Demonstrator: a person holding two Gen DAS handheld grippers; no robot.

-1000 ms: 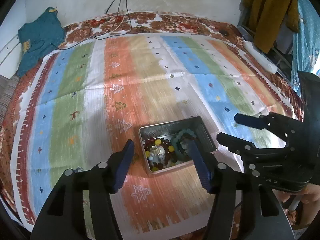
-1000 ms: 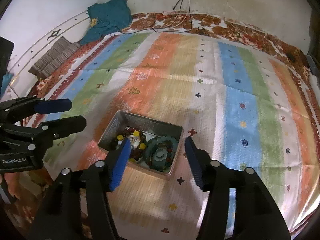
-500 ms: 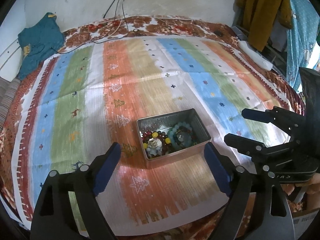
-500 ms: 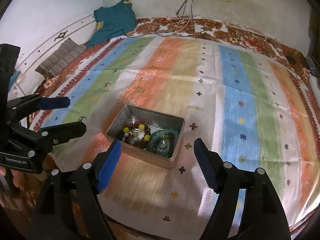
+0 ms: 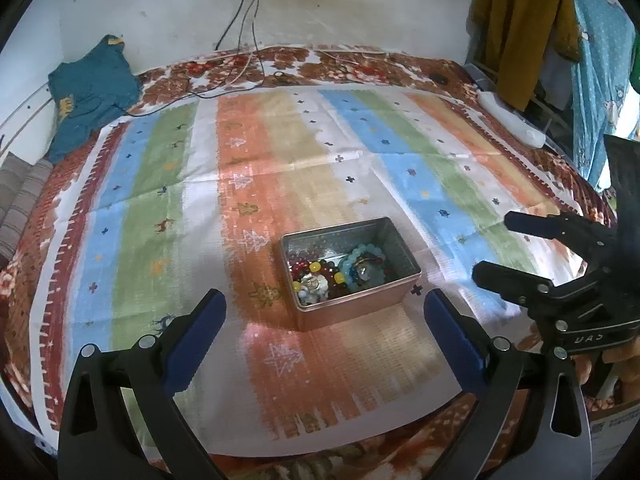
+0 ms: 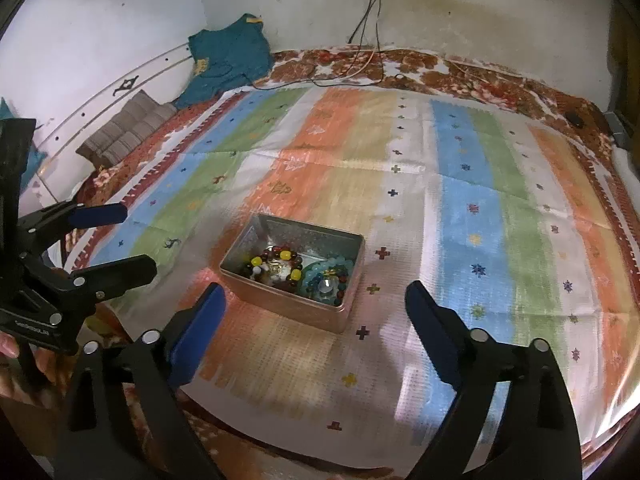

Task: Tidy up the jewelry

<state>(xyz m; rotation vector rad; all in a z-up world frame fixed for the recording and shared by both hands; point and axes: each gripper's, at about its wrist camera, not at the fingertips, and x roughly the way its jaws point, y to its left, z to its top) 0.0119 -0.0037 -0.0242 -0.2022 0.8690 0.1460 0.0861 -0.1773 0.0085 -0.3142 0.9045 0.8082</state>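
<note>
Left claw [image 5: 324,312] gapes wide, empty, just short of the tin [image 5: 394,298]. Tin sits mid-bed on the striped cloth [image 5: 280,152]; bead bracelets [image 5: 340,274] piled inside, corralled. Right claw [image 6: 316,310] equally wide, empty, straddling the tin's near edge.

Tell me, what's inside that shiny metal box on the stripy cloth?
The metal box holds two bead bracelets: a dark red and yellow bracelet and a turquoise bracelet, each around something small and pale. Anything beneath the beads is covered.
</note>
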